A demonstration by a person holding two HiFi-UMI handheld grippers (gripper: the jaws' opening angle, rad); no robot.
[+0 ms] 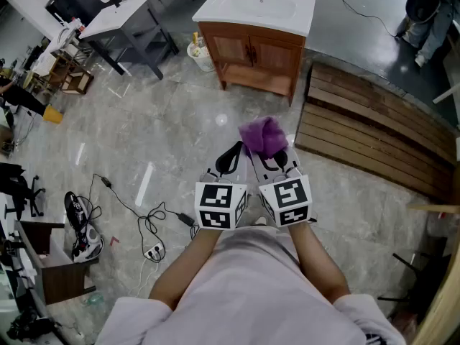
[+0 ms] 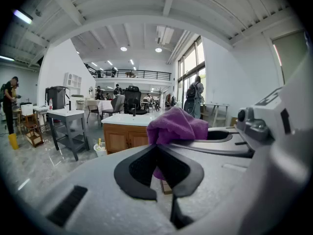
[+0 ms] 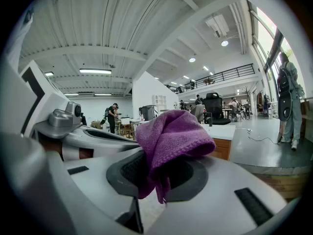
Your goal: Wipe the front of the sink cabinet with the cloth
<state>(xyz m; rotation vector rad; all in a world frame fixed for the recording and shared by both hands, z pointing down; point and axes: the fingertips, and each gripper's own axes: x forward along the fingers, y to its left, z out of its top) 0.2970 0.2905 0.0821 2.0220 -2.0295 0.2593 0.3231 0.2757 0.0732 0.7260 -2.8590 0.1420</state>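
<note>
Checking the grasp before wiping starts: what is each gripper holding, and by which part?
The right gripper pinches the purple cloth at a bunched fold; the rest bulges past the jaws. The left gripper is shut, empty.

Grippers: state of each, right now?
Left gripper: shut, nothing between its jaws.
Right gripper: shut on the purple cloth.

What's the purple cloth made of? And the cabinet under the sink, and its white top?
The cloth looks like soft microfibre or terry: fuzzy, nubby surface and floppy folds. The cabinet looks like wood, reddish-brown with panelled doors, though no grain shows. The sink top looks like smooth white ceramic or stone.
</note>
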